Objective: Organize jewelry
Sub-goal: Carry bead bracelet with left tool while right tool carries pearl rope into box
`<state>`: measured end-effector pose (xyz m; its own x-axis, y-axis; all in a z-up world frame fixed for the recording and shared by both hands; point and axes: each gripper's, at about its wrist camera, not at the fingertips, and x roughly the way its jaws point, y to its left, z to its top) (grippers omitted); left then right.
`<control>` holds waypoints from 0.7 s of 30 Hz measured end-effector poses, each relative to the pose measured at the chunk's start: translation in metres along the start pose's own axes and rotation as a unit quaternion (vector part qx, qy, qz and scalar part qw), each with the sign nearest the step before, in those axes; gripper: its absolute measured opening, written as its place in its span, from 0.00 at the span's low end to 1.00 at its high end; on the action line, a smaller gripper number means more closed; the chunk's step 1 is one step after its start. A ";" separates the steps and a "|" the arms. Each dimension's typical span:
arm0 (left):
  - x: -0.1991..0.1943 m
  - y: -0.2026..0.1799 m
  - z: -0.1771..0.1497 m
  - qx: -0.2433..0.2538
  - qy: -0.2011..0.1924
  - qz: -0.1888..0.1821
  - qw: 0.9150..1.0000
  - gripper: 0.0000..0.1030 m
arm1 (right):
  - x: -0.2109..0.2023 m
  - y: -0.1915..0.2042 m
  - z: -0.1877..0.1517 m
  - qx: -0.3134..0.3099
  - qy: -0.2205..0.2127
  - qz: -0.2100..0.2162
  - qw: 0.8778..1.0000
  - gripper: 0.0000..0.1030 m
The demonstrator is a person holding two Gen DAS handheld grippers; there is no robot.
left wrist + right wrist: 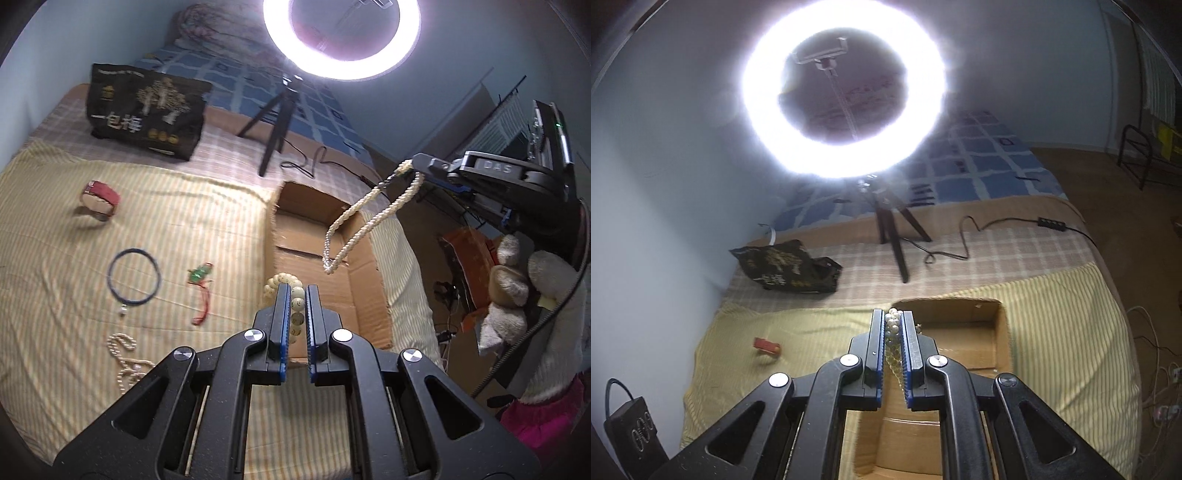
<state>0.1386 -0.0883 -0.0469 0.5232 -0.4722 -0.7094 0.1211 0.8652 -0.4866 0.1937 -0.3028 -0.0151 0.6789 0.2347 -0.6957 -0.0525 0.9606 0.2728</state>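
Mia: Bed first, far left. What is on the yellow striped sheet (92,229)?

Ben: On the left lies a red watch (101,199). Behind it stands a black bag (147,114) with gold trees on it.

Mia: And next?

Ben: Nearer to us lies a dark blue ring necklace (135,277). Below it is a loose pearl string (125,362), all curled up on the sheet. Just to the right of the blue ring is a small green charm (199,275) with a red cord.

Mia: What is in the middle?

Ben: The left tool (297,295). Its two blue-edged fingers are squeezed on a bracelet of big cream beads (291,299). The beads stick out to the left of the tips. They hang over the near left edge of the cardboard box (314,229).

Mia: Where is the box?

Ben: It sits on the bed, open at the top, right of the green charm. Behind it stands a bright ring light (341,37) on a little black tripod (269,114).

Mia: And on the right?

Ben: The right tool (415,164) is up high. It pinches a pearl necklace (354,225). The pearls hang down in a long loop over the open box. From its own camera the right tool (894,325) has pearls (892,325) packed tight between its fingers.

Mia: Anything past that?

Ben: A plush toy (517,291) sits far right, off the bed.
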 end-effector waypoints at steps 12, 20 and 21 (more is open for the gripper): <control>0.042 -0.028 -0.011 0.011 0.036 -0.013 0.999 0.05 | 0.022 -0.045 -0.007 0.026 0.028 -0.033 0.999 0.05; 0.061 -0.032 -0.011 0.016 0.056 -0.006 0.998 0.05 | 0.043 -0.064 -0.016 0.034 0.052 -0.047 0.997 0.06; 0.063 -0.031 -0.011 0.017 0.057 -0.004 0.998 0.05 | 0.045 -0.066 -0.017 0.036 0.054 -0.047 0.997 0.06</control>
<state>0.1584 -0.1471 -0.0818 0.4231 -0.4928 -0.7603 0.1532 0.8660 -0.4760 0.2148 -0.3528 -0.0754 0.5951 0.1632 -0.7869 0.0630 0.9667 0.2481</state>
